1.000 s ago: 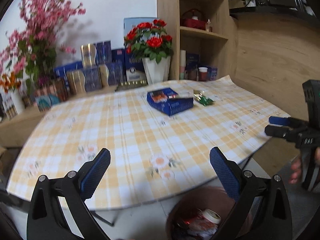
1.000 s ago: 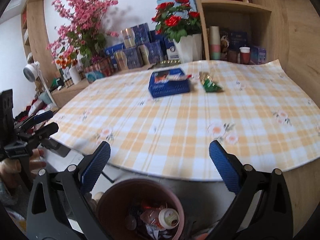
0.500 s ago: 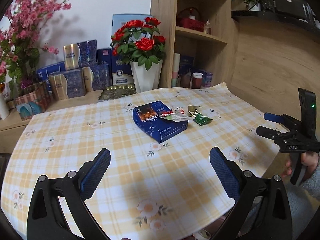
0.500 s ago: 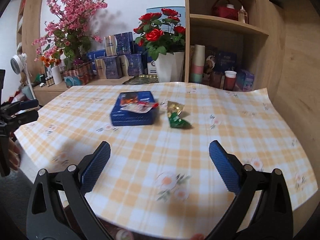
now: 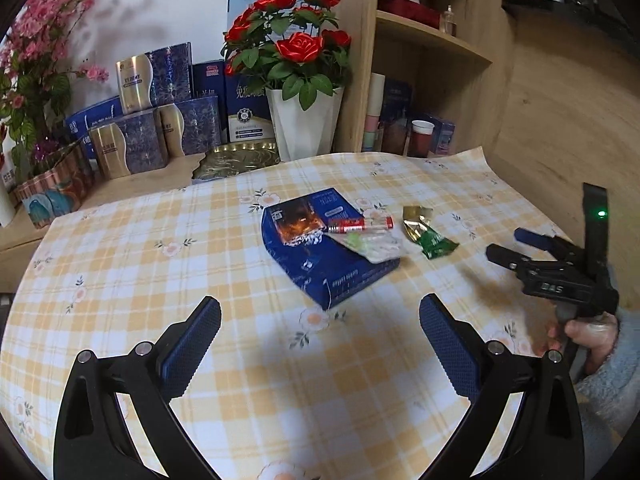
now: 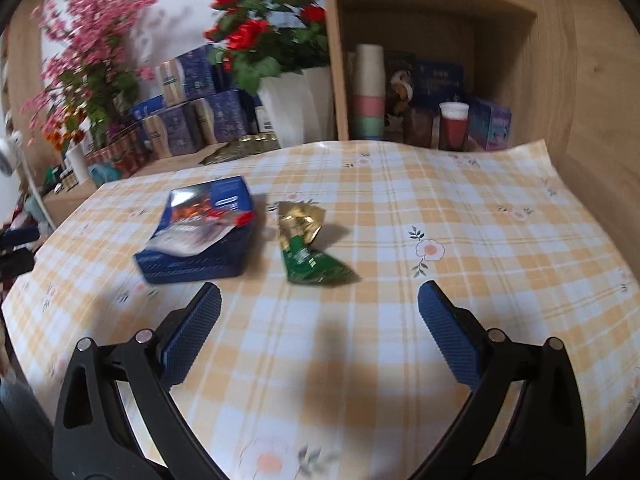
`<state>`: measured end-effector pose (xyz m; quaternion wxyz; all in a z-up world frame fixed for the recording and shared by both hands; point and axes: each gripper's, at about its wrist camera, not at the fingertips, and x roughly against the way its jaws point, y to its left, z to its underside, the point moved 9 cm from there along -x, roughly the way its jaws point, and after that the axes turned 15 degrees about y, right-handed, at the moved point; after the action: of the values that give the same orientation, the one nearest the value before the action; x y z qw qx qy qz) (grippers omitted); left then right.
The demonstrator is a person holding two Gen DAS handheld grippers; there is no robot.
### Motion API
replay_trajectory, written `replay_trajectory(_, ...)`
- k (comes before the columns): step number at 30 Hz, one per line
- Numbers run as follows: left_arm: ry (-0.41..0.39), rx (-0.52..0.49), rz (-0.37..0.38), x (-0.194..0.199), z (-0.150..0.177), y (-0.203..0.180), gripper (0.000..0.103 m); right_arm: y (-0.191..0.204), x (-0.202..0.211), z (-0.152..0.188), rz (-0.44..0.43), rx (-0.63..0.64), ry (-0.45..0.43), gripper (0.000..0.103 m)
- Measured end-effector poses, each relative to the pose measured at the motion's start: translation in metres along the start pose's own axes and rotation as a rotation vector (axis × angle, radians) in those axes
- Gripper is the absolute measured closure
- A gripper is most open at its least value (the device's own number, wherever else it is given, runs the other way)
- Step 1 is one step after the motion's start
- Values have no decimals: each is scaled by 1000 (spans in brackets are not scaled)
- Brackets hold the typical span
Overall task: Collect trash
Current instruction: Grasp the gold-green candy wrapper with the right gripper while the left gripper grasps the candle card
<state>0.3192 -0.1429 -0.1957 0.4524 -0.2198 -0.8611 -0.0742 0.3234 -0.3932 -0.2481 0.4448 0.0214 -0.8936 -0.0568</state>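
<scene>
— On the checked tablecloth (image 5: 168, 272), what sits where?

— A flat blue box (image 5: 320, 256) lies near the middle. On its lid rest a red-and-white wrapper (image 5: 360, 224) and a pale crumpled wrapper (image 5: 376, 246). Just beside the box, toward the wooden wall, lies a green-and-gold foil wrapper (image 6: 306, 246), apart from the box and flat on the cloth.

— And the grippers?

— The left gripper (image 5: 320, 336) hovers over the near part of the cloth, its blue pads spread wide with nothing between them. The right gripper (image 6: 320, 334) hangs likewise, fingers parted and empty, with the green wrapper just ahead of its opening. From the left camera the right gripper (image 5: 520, 248) shows at the table's right edge, held in a hand (image 5: 588, 340).

— Any containers farther back?

— A white vase (image 5: 306, 124) of red roses stands behind the table, with blue gift boxes (image 5: 160, 120) stacked to its left. On the shelf's lowest level sit a stack of paper cups (image 6: 370, 92) and a red cup (image 6: 454, 126); what the cups hold I cannot tell.

— Room to move?

— Bare cloth lies between both grippers and the trash. The cloth's far right corner (image 6: 540, 148) ends against the wooden wall.
</scene>
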Motion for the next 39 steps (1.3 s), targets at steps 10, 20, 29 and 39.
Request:
replay_trajectory(10,77,118,134,-37,-26,-1,14,22,-66,-40,19,158,121,20)
replay_trajectory(20,196,147,221,-91,-59,-22,44,26,-92,-34,-5,168,210,72)
replay_trajectory(29,239,49,98,-126,-75,-53,52,17,-76,-39,-51,101,129,79)
replay_trajectory(39,239,36,16,-138,-70,-53,58,13,-75,-40,-55,74,124,79)
